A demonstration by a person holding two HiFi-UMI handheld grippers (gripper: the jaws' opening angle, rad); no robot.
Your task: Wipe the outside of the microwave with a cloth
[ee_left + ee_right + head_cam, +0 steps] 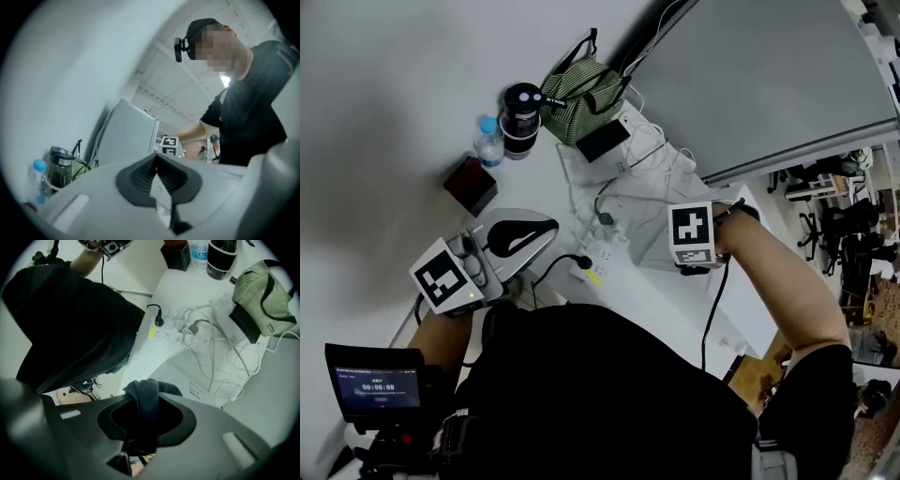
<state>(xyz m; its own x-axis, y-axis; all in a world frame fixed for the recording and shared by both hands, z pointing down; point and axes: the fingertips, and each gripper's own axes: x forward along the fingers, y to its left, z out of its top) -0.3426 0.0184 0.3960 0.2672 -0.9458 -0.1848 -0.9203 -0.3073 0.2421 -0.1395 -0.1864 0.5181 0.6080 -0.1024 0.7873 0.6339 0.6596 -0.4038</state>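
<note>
We saw a dark cloth (151, 389) bunched and clamped tight between the jaws of the right gripper (143, 404), at the near edge of the white microwave (178, 373). Loose cables (206, 348) lay across its top. The left gripper (157, 159), apart over the table (412, 112), had its jaws drawn together on a small white slip (159, 190). A striped bag (262, 291) and a water bottle (488, 141) stood beyond.

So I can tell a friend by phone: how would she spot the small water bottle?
On the white table, find the green striped bag. Beside it stands a black flask, and next to that the water bottle: clear, with a blue cap, unlike its dark neighbours.
</note>
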